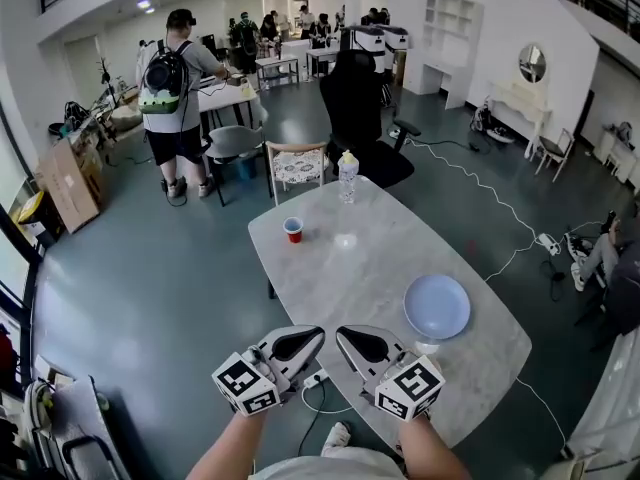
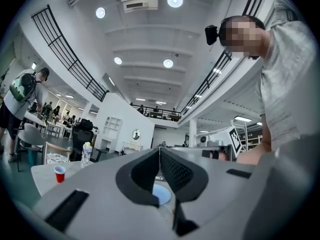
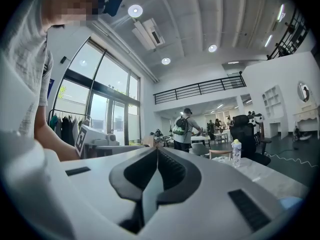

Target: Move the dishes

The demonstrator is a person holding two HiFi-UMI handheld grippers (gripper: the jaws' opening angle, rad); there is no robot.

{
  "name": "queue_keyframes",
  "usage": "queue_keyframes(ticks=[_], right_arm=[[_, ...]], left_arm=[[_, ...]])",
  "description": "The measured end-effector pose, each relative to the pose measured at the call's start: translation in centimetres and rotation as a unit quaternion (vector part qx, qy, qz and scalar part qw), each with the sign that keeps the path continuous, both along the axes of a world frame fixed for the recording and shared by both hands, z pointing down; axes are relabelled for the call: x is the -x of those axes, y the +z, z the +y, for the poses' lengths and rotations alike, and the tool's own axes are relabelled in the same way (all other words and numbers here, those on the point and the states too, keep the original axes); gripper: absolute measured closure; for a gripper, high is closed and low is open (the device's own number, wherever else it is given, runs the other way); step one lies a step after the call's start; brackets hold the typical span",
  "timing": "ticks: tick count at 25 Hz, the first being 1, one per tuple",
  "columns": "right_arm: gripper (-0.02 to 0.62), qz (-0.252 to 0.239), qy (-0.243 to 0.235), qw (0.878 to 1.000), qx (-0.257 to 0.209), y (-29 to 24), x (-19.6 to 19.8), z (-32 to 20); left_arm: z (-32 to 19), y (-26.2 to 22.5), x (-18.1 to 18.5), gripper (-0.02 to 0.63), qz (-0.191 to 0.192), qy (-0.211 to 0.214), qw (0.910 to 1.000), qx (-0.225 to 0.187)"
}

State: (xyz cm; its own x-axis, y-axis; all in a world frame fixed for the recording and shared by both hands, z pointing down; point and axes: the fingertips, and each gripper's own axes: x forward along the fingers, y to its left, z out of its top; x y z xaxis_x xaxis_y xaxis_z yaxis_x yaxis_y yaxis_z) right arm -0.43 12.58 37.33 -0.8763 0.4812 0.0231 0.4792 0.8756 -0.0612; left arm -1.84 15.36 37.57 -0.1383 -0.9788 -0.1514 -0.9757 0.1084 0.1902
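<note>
left tool [image 1: 316, 334] and right tool [image 1: 341, 334], pressed together, at near edge of table [image 1: 340, 268]; plate [image 1: 437, 306] by right edge.

Bright, even light from round ceiling lamps [image 2: 174, 0] and tall windows [image 3: 102, 111]; strong fisheye distortion, dark vignetted corners.

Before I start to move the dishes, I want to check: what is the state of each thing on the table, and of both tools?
Plate: lies flat on the table, empty.
Cup: stands upright, contents cannot be seen.
Bottle: stands upright, cap on.
Left tool: shut, holds nothing.
Right tool: shut, holds nothing.
</note>
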Motion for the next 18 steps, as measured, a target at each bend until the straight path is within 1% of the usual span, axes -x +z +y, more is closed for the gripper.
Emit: queue_keyframes(ticks=[4,11,15,18], right_arm=[[0.577,0.001,0.016,1.0,0.0,-0.8,2.1,-2.4],[0.577,0.011,0.041,0.999,-0.015,-0.4,4.2,-5.6],[0.576,0.015,0.067,0.997,-0.024,-0.3,5.9,-7.9],[0.577,0.019,0.095,0.995,-0.026,0.3,8.0,-9.8]], left_arm=[[-2.4,-0.9,2.3,0.584,0.0,0.015,0.9999,-0.004],[-6.8,-0.7,4.5,0.584,0.003,0.055,0.9985,-0.005],[-9.6,-0.6,6.7,0.584,0.008,0.079,0.9968,-0.008],[-11.6,0.1,8.9,0.584,0.011,0.106,0.9943,-0.009]])
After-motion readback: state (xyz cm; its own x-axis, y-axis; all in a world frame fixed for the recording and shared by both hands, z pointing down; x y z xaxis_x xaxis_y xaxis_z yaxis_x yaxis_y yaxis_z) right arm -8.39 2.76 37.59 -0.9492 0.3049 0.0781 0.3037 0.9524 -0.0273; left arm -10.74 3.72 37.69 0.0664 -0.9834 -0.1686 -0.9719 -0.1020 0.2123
